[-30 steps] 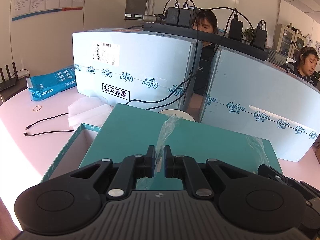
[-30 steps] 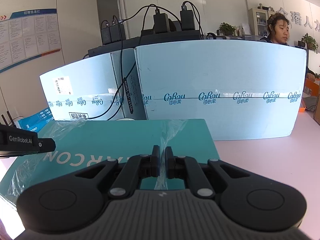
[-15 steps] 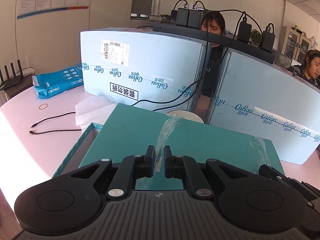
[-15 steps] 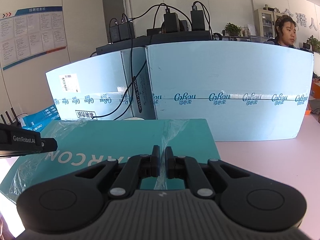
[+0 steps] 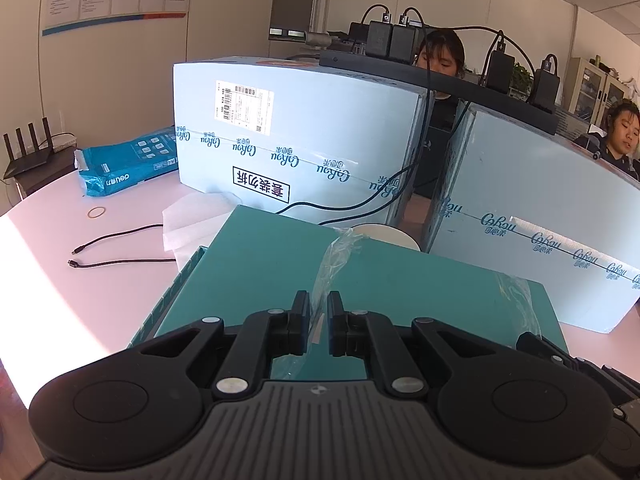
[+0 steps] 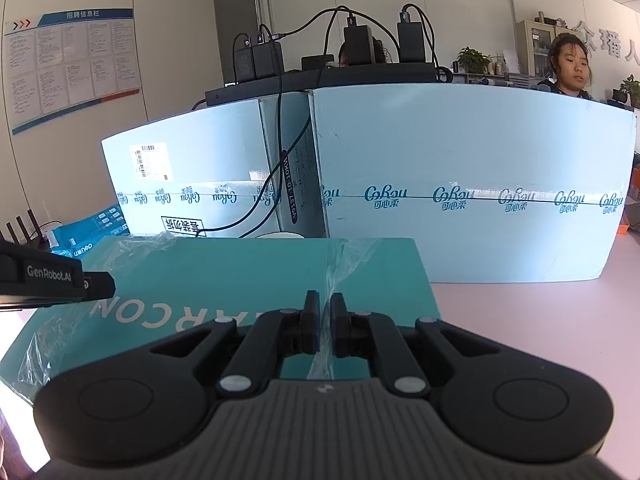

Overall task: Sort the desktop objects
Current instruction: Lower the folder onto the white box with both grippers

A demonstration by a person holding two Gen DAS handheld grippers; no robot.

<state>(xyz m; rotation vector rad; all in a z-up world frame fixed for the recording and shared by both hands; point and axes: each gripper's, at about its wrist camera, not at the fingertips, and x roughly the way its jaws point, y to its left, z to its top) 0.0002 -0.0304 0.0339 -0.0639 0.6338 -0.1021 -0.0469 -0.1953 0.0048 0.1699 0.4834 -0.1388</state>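
A teal box lid [image 5: 400, 280] with loose clear plastic wrap [image 5: 332, 264] is held flat above the open teal box base [image 5: 176, 284], whose left wall shows beneath it. My left gripper [image 5: 319, 320] is shut on the lid's near edge and wrap. My right gripper [image 6: 325, 322] is shut on the same lid [image 6: 240, 276] at its near edge, right of the left gripper body [image 6: 52, 280]. The box inside is hidden by the lid.
Two large light-blue cartons [image 5: 296, 136] [image 6: 472, 184] stand behind the lid with a white cup [image 5: 384, 234] between them. On the pink table lie a black cable [image 5: 116, 248], white foam sheet [image 5: 192, 220], rubber band [image 5: 97, 212] and blue Deli pack [image 5: 128, 160].
Both grippers and the lid have moved slightly forward and left over the box base. Less of the base's opening shows now.
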